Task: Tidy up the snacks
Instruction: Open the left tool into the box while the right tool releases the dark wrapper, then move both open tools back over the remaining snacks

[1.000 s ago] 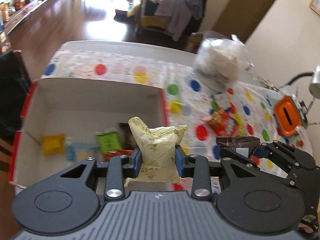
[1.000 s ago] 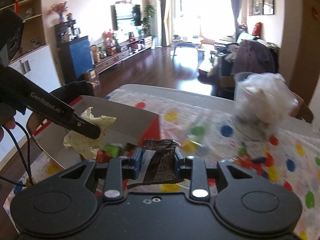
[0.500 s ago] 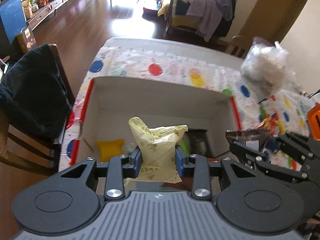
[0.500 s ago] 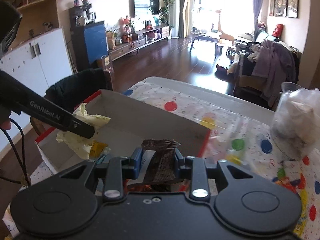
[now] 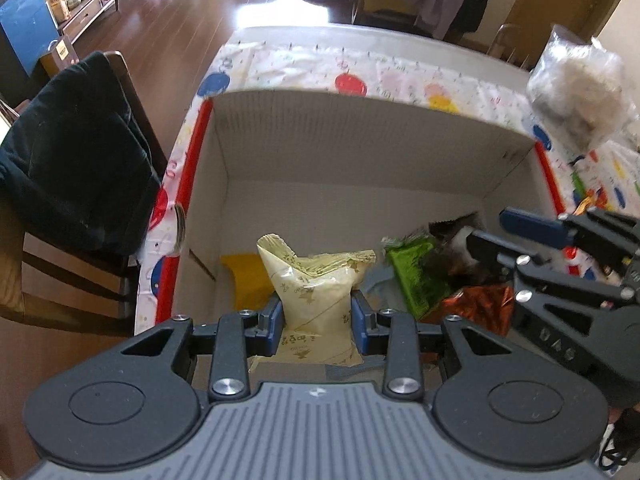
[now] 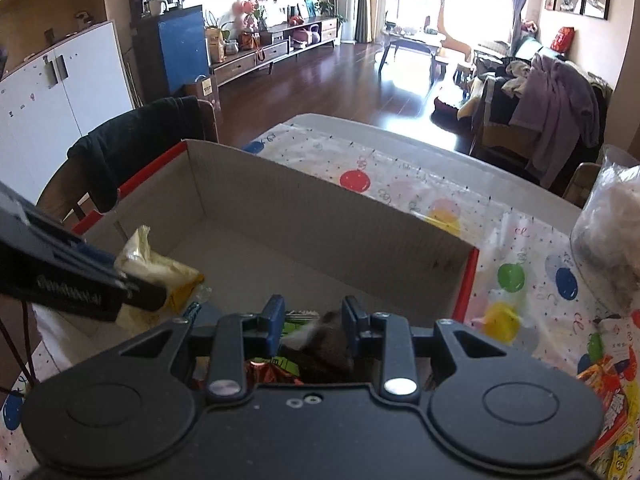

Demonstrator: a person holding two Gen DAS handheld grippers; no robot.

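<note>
My left gripper [image 5: 316,320] is shut on a pale yellow snack packet [image 5: 316,292] and hangs over the near part of an open cardboard box [image 5: 360,148] with red edges. On the box floor lie a yellow packet [image 5: 244,280], a green packet [image 5: 416,276] and a red foil packet [image 5: 480,308]. From the right, my right gripper [image 5: 490,234] reaches into the box, shut on a dark brown packet [image 5: 452,232]. In the right wrist view that gripper [image 6: 314,320] pinches the blurred brown packet [image 6: 328,344] low over the green one; the left gripper [image 6: 132,292] shows at the left.
The box stands on a dotted tablecloth [image 6: 400,176]. A chair draped with a black garment [image 5: 72,160] stands left of the table. At the right are a clear bag of white stuff [image 5: 580,92] and more loose snacks [image 6: 608,380].
Both grippers have moved over the box and sunk toward it, tipping further down. Each still holds its packet; the brown packet now hangs lower between the right fingers.
</note>
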